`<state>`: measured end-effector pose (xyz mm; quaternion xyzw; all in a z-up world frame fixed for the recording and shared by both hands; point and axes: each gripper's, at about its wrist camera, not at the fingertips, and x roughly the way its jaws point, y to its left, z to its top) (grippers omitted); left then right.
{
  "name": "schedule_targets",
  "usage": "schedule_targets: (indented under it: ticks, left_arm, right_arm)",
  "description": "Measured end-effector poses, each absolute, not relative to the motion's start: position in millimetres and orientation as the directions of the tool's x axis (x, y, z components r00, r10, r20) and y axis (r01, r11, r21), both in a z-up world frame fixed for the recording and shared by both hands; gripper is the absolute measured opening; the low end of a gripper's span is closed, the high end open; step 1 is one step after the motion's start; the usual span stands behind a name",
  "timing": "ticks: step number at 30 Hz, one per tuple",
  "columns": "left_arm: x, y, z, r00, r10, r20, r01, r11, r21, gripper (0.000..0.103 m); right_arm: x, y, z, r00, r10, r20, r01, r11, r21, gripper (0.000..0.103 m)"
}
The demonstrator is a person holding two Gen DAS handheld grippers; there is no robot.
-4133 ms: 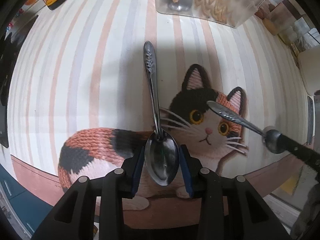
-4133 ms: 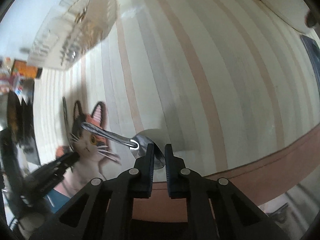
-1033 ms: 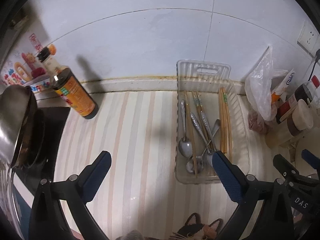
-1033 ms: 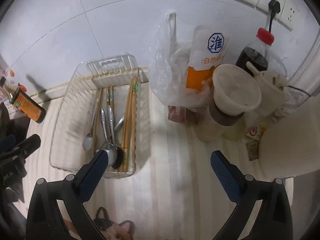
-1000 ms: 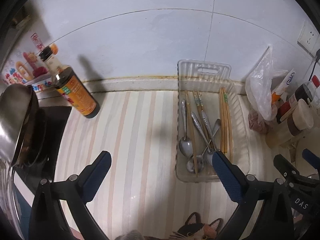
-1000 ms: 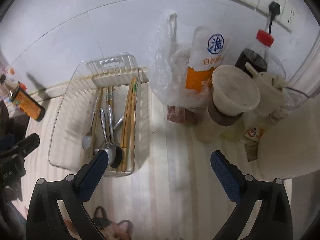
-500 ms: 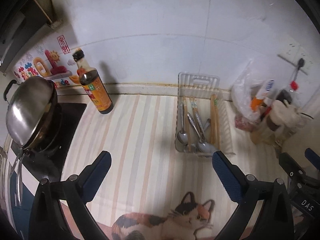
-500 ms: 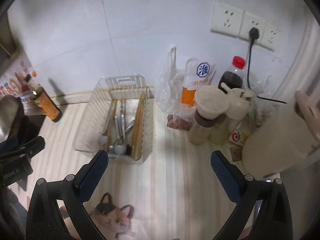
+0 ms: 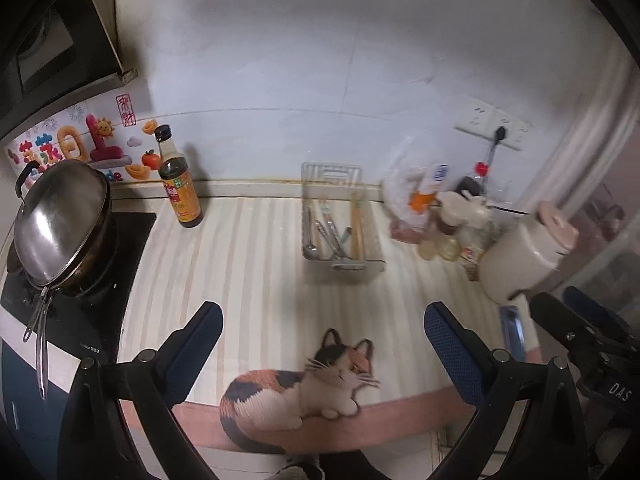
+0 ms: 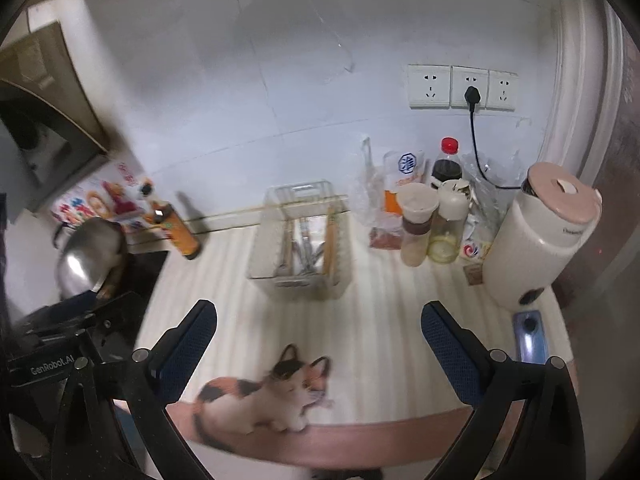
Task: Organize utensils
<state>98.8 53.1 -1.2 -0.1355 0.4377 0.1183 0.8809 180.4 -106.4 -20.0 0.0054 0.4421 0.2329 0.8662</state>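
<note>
1. Spoons point(image 9: 320, 236) and chopsticks point(image 9: 357, 224) lay together in the clear tray point(image 9: 374, 258) at the back of the striped mat point(image 9: 240, 280), near the wall.
2. We judged the spoons to be light, stiff and slick metal, best pinched across the narrow handle rather than the rounded bowl.
3. We reckoned the thin chopsticks would roll and wanted a grip near the middle.
4. Our left gripper point(image 9: 320, 354) hung well back from the tray with its jaws spread wide and nothing in them.
5. Our right gripper point(image 10: 318, 350) was likewise wide apart and held nothing.
6. No loose cutlery showed on the mat around the cat picture point(image 9: 304, 388).
</note>
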Motion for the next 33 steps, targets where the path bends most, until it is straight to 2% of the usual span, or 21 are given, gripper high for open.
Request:
schedule_targets:
  ticks: [7,11,33]
  left_arm:
    - [68,43,28,0.616,0.051,-0.786,-0.305,0.935,-0.178,0.103]
    - [58,39,37,0.631,0.074,-0.773,-0.321,0.931,-0.173,0.103]
    - [66,31,37,0.628,0.120,-0.769,-0.359,0.921,-0.149,0.103]
  right_arm:
    - [145,-115,14,0.483,0.490,-0.726,-0.448,0.850,0.276,0.103]
    - [137,-114,26,0.474,0.513,-0.716,-0.481,0.832,0.278,0.103]
    - [155,-112,27,0.439,0.529,-0.726,-0.524,0.807,0.271,0.103]
